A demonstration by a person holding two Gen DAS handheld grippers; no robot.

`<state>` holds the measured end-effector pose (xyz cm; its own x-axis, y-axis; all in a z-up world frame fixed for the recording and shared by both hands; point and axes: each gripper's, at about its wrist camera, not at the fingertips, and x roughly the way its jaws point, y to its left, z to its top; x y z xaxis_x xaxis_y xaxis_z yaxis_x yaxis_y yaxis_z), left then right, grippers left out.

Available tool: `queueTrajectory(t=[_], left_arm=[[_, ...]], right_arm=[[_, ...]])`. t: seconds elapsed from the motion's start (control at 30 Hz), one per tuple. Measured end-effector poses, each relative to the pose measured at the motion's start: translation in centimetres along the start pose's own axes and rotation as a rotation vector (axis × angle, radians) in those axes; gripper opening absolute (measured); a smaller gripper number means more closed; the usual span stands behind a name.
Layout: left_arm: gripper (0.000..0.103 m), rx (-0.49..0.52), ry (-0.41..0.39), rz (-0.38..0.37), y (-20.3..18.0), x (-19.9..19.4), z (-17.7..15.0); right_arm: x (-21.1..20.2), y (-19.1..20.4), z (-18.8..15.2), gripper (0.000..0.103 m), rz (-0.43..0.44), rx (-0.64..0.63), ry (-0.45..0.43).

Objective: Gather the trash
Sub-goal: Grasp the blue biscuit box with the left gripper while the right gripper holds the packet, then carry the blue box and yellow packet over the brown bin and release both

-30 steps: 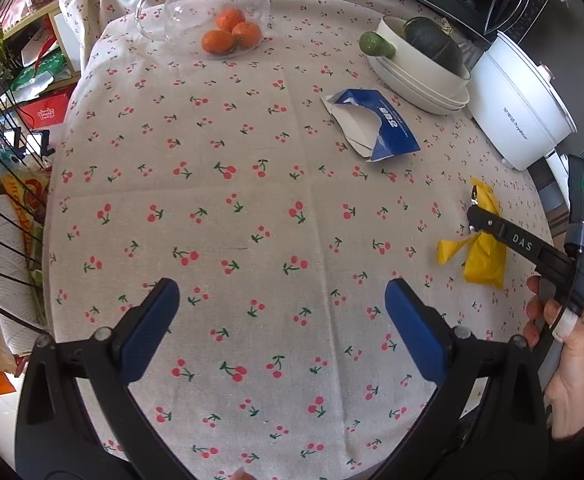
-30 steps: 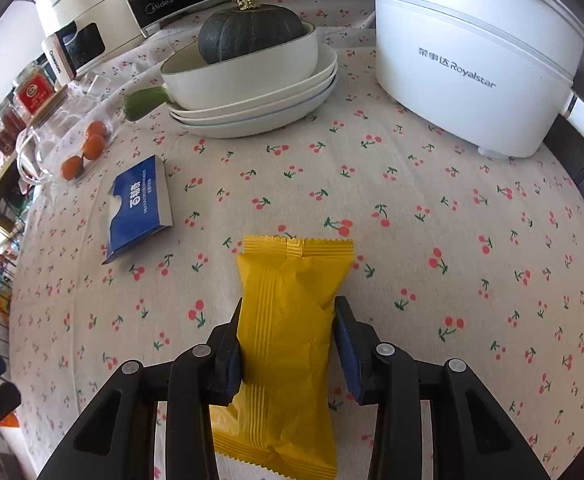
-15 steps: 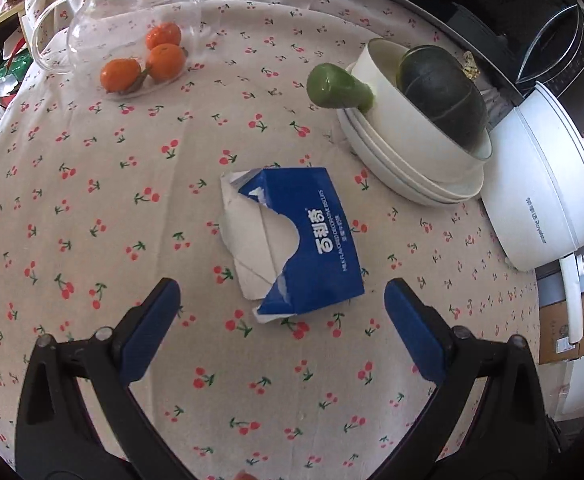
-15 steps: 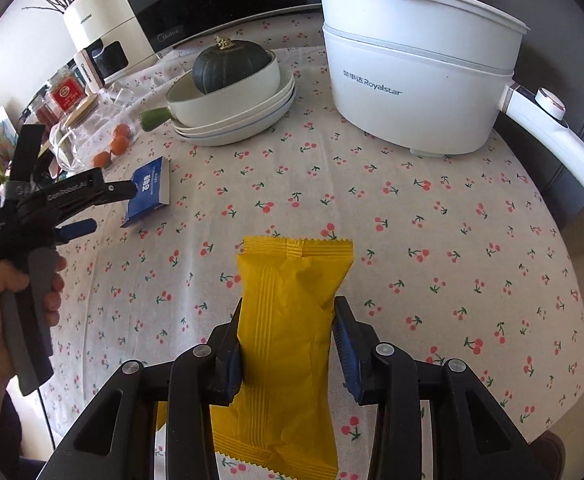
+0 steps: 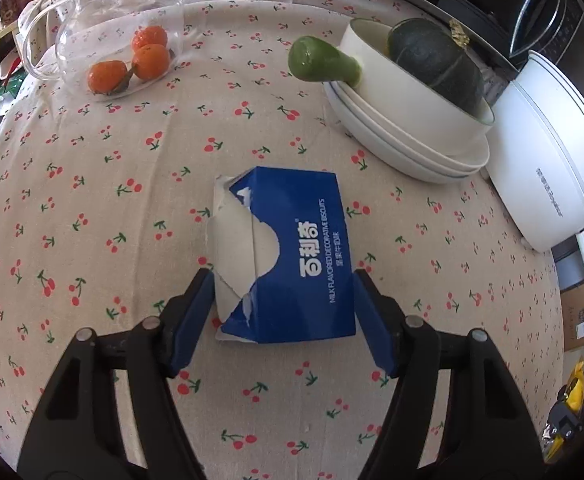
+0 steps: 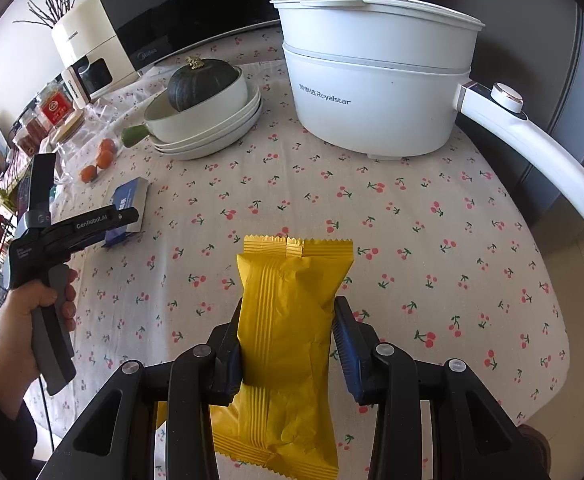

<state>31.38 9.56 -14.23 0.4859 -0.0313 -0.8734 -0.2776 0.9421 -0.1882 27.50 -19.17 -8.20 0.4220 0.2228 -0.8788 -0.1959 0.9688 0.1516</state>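
A torn blue biscuit box lies flat on the cherry-print tablecloth. My left gripper has its blue pads touching both sides of the box's near end. The box also shows small in the right wrist view, with the left gripper over it. My right gripper is shut on a yellow snack wrapper and holds it above the table. The wrapper shows at the left wrist view's lower right edge.
Stacked white bowls with a dark green squash and a green handle stand behind the box. A white Royalstar electric pot stands to the right. A glass jar holding three oranges stands at the back left. A microwave stands behind.
My left gripper moved forward over the table to the blue box and closed its jaws onto its sides. My right gripper lifted the yellow wrapper and drew back.
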Motion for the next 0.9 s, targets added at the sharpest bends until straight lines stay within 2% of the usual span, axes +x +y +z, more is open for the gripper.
queueTrajectory(t=[0.23,0.43,0.77,0.9], left_arm=[[0.068,0.062,0.056,-0.079,0.5,-4.0,-5.9],[0.068,0.094,0.070,-0.131,0.9,-7.1,-10.2],[0.068,0.091,0.059,-0.203,1.9,-10.9,-14.7],[0.068,0.099,0.075,-0.259,1.5,-11.7,-16.0]], right_arm=[[-2.9,1.2,-3.2,0.041,0.005,-0.007,-0.002],[-5.7,1.0,-7.0,0.041,-0.008,0.001,-0.008],[-8.5,-2.6,-12.3,0.041,-0.017,0.135,-0.018],[-9.9,-4.5,-14.4,0.041,-0.041,0.152,-0.036]])
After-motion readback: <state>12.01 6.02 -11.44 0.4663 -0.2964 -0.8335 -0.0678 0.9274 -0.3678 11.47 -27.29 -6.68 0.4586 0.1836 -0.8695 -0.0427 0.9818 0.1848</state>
